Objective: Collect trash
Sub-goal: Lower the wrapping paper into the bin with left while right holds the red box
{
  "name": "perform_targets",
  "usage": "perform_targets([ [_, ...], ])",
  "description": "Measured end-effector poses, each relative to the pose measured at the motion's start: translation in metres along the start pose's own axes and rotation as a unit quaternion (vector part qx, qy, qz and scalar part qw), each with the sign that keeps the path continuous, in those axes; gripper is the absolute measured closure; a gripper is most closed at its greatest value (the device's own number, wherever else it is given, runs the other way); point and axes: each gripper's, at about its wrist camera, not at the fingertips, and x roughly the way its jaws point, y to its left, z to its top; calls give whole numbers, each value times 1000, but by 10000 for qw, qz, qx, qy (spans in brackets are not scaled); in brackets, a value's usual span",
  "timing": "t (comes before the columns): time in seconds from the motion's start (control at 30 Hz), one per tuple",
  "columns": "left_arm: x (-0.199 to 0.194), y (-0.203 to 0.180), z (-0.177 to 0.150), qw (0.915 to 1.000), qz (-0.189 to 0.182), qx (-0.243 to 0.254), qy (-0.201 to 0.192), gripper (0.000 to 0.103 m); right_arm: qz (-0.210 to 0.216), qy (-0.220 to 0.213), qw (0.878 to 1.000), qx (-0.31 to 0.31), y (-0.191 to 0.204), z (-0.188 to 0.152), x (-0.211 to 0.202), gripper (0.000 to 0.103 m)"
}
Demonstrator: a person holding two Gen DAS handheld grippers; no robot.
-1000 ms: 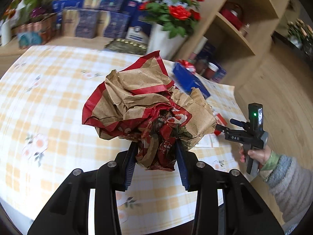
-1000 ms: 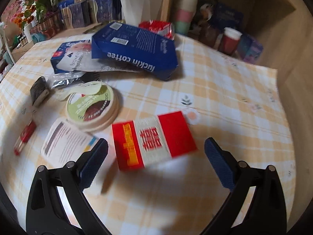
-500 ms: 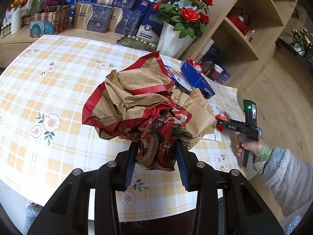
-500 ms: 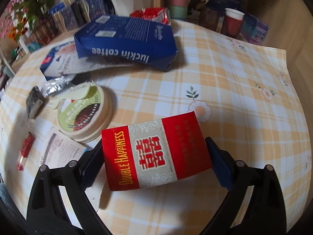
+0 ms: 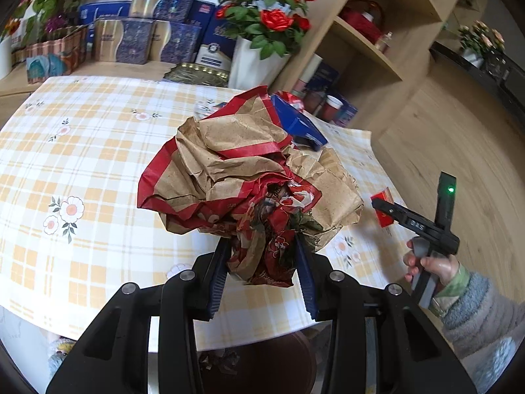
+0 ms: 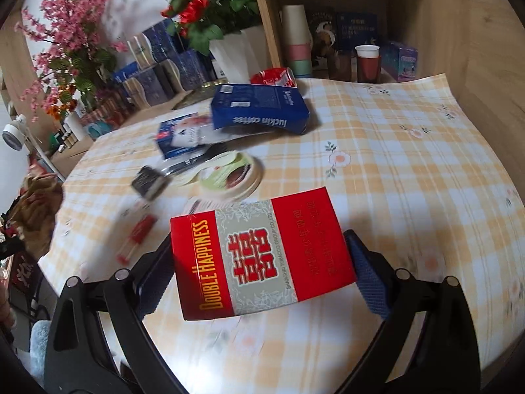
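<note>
Left wrist view: the left tool (image 5: pixel 262 275) is clenched on a crumpled brown-and-red paper bag (image 5: pixel 242 184), its blue pads pressing the bag's bunched lower end, and the bag is held up over the near edge of the tabletop (image 5: pixel 98 170) with its yellow-checked cloth. Off to the right, a hand (image 5: pixel 430 262) in a grey knitted sleeve grips the handle of the right tool.

Right wrist view: the right tool (image 6: pixel 259 272) is grasping a red and silver Double Happiness cigarette pack (image 6: pixel 259 256) by its two short ends, clear of the cloth. Beyond it on the tabletop lie a round lidded tub (image 6: pixel 229 177), a small red stick-shaped item (image 6: pixel 137 236) and a blue luckin coffee bag (image 6: pixel 259 108). Behind them stands a white vase of red roses (image 6: pixel 229 49).
</note>
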Motion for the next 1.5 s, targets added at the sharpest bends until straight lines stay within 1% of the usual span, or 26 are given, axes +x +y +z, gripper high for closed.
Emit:
perform_targets([
  [0.2, -13, -13, -25, 9989, -215, 336, 234, 65, 77, -161, 9998, 108, 14, -29, -47, 9],
  [0.4, -24, -22, -72, 9943, -521, 752, 551, 65, 218, -233, 9995, 2, 34, -52, -75, 9],
  [0.47, -22, -23, -93, 9921, -576, 817, 762, 65, 252, -224, 9994, -64, 43, -60, -79, 9],
  [0.57, -18, -22, -120, 9878, -666, 890, 1092, 64, 412, -205, 9989, -85, 53, -71, -85, 9],
  [0.63, -11, -20, -135, 9848, -624, 917, 1338, 64, 462, -200, 9986, -172, 60, -76, -86, 9],
  [0.73, 3, -18, -156, 9784, -454, 985, 1757, 64, 481, -157, 9983, -273, 69, -82, -87, 9],
  [0.8, 14, -16, -163, 9738, -381, 989, 2014, 64, 535, -128, 9981, -287, 72, -84, -87, 9],
  [0.9, 32, -15, -175, 9638, -287, 1050, 2435, 64, 571, -181, 9975, -364, 77, -82, -91, 9],
  [1.0, 48, -14, -181, 9557, -307, 1089, 2717, 64, 609, -229, 9971, -386, 80, -80, -94, 9],
  [1.03, 55, -13, -185, 9519, -298, 1111, 2841, 64, 613, -233, 9971, -395, 80, -80, -95, 9],
  [1.2, 88, -9, -205, 9354, -126, 1187, 3328, 63, 575, -192, 9972, -432, 80, -83, -96, 9],
  [1.27, 96, -8, -211, 9320, -141, 1187, 3423, 62, 560, -162, 9975, -398, 77, -84, -96, 9],
  [1.33, 104, -7, -215, 9309, -138, 1172, 3458, 60, 549, -115, 9978, -346, 74, -86, -95, 9],
  [1.37, 105, -8, -215, 9311, -113, 1167, 3455, 55, 541, -96, 9979, -332, 73, -87, -94, 9],
  [1.43, 108, -6, -213, 9331, -38, 1136, 3411, 38, 531, -50, 9981, -311, 72, -89, -92, 9],
  [1.47, 107, -4, -210, 9370, 0, 1082, 3322, 25, 531, -29, 9981, -303, 73, -90, -91, 9],
  [1.5, 106, -3, -208, 9408, 7, 1031, 3228, 23, 538, -3, 9981, -298, 73, -91, -89, 9],
])
